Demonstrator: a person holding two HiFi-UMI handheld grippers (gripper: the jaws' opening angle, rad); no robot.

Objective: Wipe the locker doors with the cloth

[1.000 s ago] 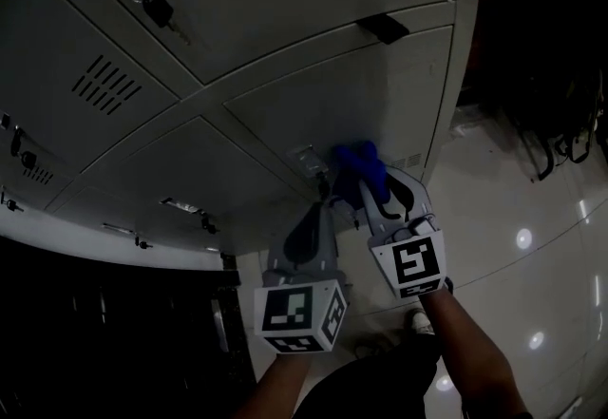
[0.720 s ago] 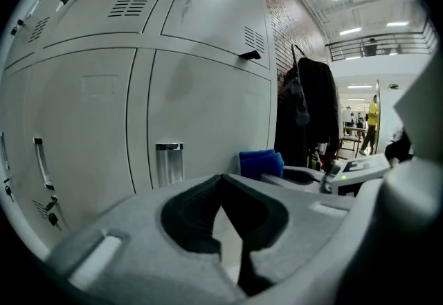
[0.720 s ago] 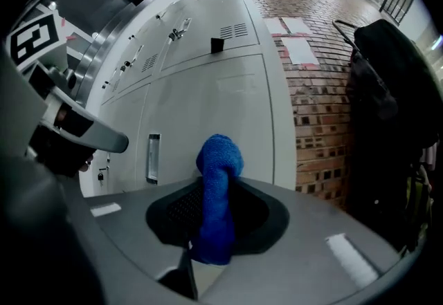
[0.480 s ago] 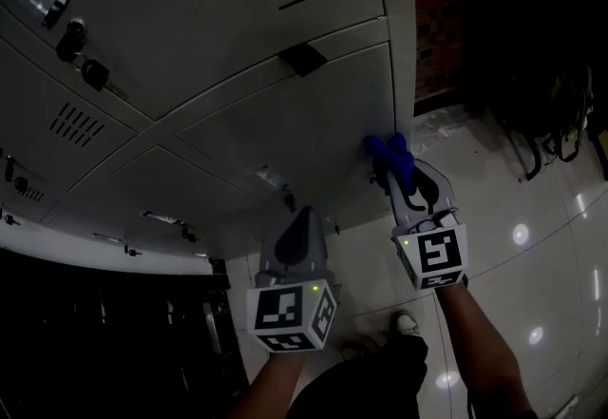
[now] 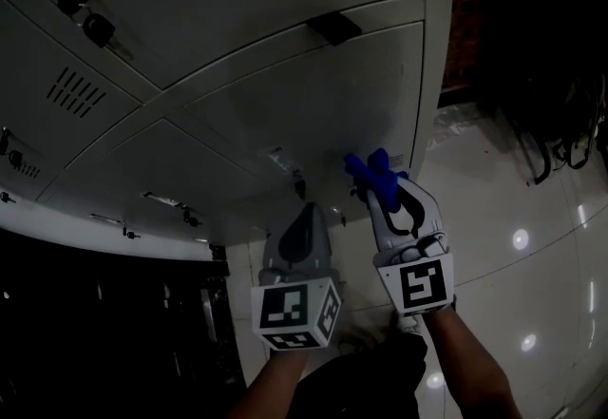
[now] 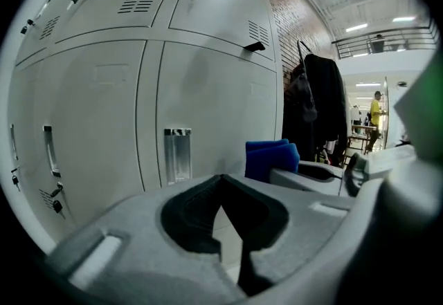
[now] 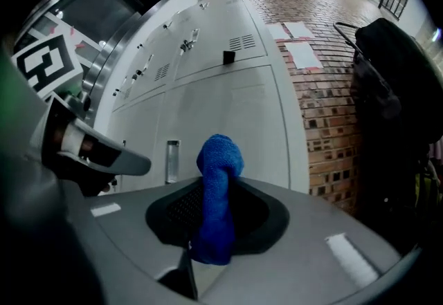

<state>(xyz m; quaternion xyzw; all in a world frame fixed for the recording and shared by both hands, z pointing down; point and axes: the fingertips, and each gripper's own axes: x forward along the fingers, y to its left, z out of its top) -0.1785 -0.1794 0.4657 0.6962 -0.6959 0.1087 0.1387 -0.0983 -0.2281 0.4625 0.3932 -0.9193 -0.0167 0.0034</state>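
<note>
Cloth of blue terry fabric [image 5: 373, 172] stands pinched between the clamped jaws of our right gripper [image 5: 380, 187], near the lower grey metal locker door [image 5: 313, 99], while our left gripper [image 5: 309, 211] hangs alongside, jaws together, empty.

Before locker door [image 5: 323, 94], cloth [image 5: 372, 170] right of left gripper [image 5: 306, 214].

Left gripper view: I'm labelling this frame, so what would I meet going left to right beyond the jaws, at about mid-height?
In order: bar handle → recessed handle → blue cloth → hanging dark coat → person in a yellow top.
</note>
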